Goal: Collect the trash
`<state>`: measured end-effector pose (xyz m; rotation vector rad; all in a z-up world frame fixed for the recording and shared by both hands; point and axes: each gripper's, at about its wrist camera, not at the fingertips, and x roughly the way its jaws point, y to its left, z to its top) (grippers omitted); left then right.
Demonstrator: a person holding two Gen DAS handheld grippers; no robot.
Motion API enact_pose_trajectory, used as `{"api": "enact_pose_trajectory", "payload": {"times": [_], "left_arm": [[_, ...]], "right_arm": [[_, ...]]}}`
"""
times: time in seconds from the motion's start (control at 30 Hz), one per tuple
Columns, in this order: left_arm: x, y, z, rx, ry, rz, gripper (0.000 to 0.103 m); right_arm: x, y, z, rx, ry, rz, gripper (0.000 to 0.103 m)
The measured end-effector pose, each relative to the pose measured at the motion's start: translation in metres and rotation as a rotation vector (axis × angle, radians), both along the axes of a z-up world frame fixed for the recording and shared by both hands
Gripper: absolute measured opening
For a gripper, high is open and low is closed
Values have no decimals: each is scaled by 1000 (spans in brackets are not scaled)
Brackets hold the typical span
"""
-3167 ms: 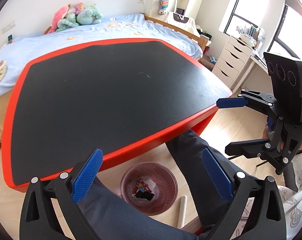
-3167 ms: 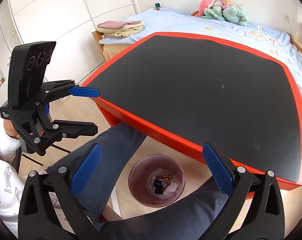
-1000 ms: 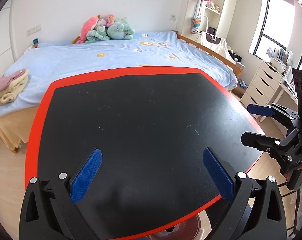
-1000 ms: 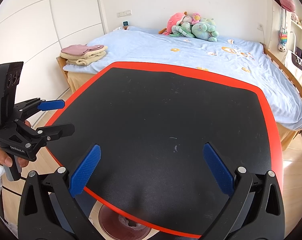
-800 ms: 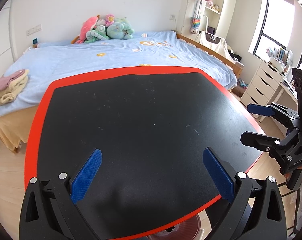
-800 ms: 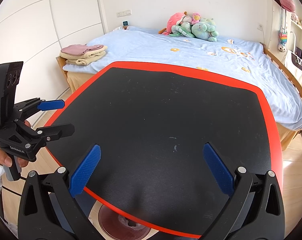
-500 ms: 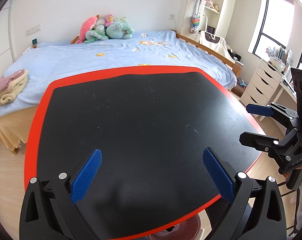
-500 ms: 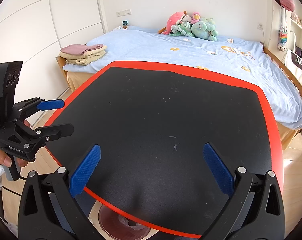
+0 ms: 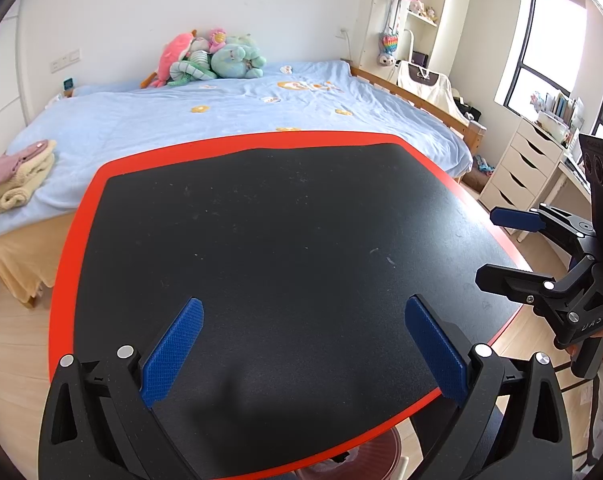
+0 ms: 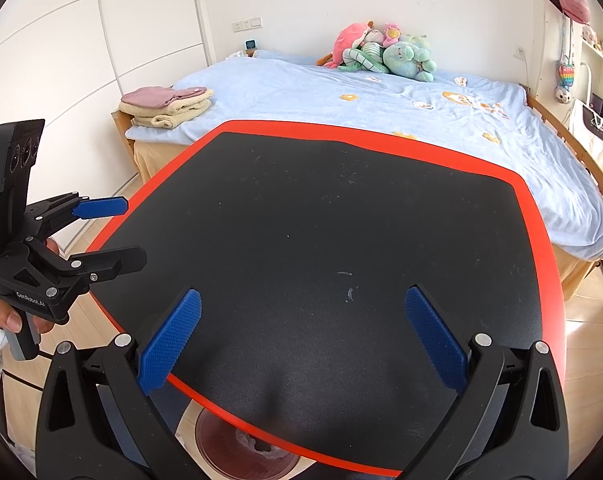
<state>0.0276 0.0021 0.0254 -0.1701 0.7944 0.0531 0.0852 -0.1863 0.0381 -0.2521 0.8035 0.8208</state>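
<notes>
A black table top with a red rim [image 9: 73, 256] [image 10: 541, 240] fills both views; no trash lies on it, only faint specks. My left gripper [image 9: 301, 344] hovers open over its near edge, nothing between the blue pads. My right gripper [image 10: 301, 336] is open over the near edge too and holds nothing. Each shows in the other's view, held by a hand: the right gripper [image 9: 505, 248] at the right edge, the left gripper [image 10: 117, 236] at the left. A reddish translucent waste bin [image 10: 237, 456] [image 9: 365, 460] peeks out under the table's near edge, mostly hidden.
Behind the table is a bed with a light blue cover [image 9: 229, 120], plush toys [image 9: 209, 60] at its head and folded towels [image 10: 165, 106] on a corner. White drawers [image 9: 521, 168] stand at the right, wardrobe doors [image 10: 61, 60] at the left.
About three seconds ago both grippers looked down at the bin and a person's legs under the table; they have risen over the table top. In the last second almost nothing moved.
</notes>
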Motion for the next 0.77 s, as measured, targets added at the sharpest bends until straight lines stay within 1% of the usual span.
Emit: {"api": "enact_pose_trajectory", "payload": {"times": [0.5, 0.77], "left_arm": [[0, -4, -4, -9, 2, -12, 97], [0, -7, -6, 6, 13, -11, 97]], "right_arm": [[0, 0, 0, 0, 1, 1, 100], [-2, 1, -1, -1, 1, -1, 100]]}}
